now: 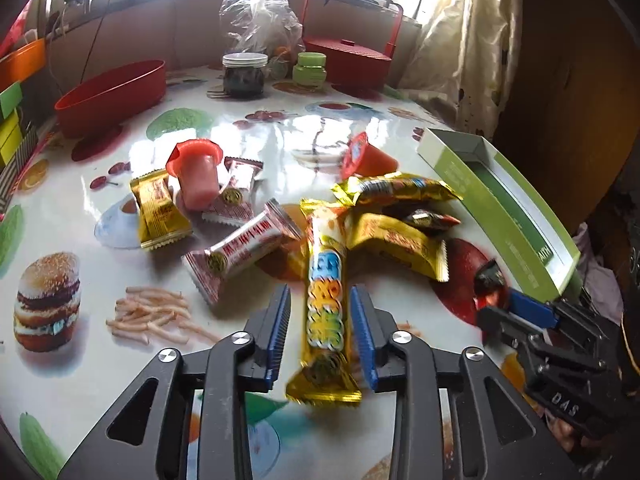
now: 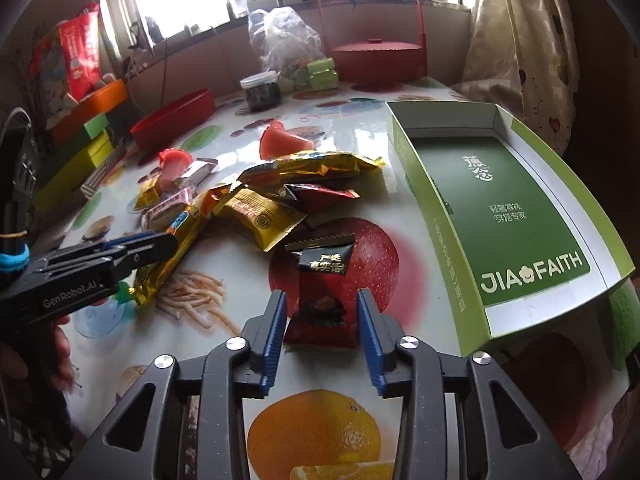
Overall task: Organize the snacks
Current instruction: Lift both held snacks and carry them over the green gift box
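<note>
Snacks heaped mid-desk, long gold pack loose between left gripper fingers, dark candy between parted right gripper fingers, neither pressed, green box overhanging desk edge, its near corner cut off.

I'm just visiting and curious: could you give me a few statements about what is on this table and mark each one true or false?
1. The green box has snacks in it. False: it holds none.
2. A long gold snack stick lies between the left gripper fingers. True.
3. The right gripper straddles a jelly cup. False: it straddles a dark red candy packet.
4. A red bowl sits on the table. True.
5. The dark jar lies tipped over. False: it stands upright.
</note>
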A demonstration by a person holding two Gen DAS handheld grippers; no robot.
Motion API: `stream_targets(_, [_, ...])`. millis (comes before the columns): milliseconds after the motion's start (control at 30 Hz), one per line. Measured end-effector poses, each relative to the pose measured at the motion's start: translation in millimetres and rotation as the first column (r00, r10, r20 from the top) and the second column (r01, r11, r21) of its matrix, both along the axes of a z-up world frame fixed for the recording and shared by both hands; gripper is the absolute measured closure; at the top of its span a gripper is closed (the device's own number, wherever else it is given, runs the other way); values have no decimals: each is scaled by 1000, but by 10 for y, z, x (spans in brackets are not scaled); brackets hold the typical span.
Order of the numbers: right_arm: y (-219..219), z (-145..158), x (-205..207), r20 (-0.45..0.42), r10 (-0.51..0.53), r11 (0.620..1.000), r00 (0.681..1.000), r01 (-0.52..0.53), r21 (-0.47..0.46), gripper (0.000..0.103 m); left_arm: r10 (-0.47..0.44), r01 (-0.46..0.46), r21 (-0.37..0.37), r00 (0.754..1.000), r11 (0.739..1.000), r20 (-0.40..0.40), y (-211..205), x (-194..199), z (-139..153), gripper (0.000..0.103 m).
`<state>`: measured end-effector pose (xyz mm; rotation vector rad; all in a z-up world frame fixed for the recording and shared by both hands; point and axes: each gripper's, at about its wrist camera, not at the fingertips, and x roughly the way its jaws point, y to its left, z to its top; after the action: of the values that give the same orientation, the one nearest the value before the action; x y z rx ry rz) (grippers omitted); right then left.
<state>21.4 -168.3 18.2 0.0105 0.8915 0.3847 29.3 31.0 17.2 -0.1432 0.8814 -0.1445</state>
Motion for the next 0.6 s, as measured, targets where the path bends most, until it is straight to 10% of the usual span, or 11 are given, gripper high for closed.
stream_targets(433, [107,-21,51,7,6,998,1000,-6,-68,74,5,-3,67,1000,998,-29,-98,207,-104,64])
stream_targets(600, [96,-16,45,13,7,998,1000,-6,-62,80,-3,4,70,1000,998,-25,-136,180,-99,79])
